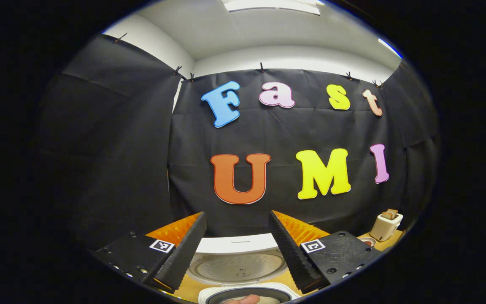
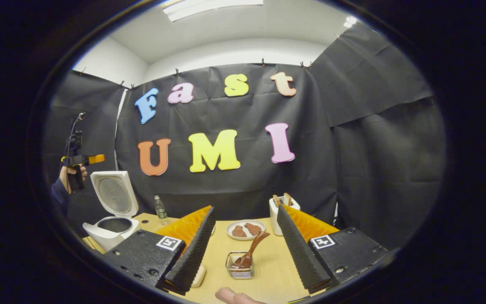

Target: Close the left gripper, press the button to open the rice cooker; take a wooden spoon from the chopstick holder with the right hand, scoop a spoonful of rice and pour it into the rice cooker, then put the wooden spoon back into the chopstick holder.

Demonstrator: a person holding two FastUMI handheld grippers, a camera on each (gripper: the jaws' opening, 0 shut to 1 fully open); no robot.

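Between my right gripper's (image 2: pixel 243 249) spread, empty fingers a wooden spoon (image 2: pixel 249 252) leans in a small wire basket (image 2: pixel 239 270) on the counter (image 2: pixel 268 270) — light, stiff, smooth — so I'd pinch mid-handle; my left gripper (image 1: pixel 236 249), also spread, hovers over the open rice cooker (image 1: pixel 236 267).

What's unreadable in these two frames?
- Rice cooker pot contents: left gripper view, cut off by the bottom edge.
- Small wire basket contents: right gripper view, covered by the wooden spoon.
- Chopstick holder lower part: right gripper view, behind a gripper finger.
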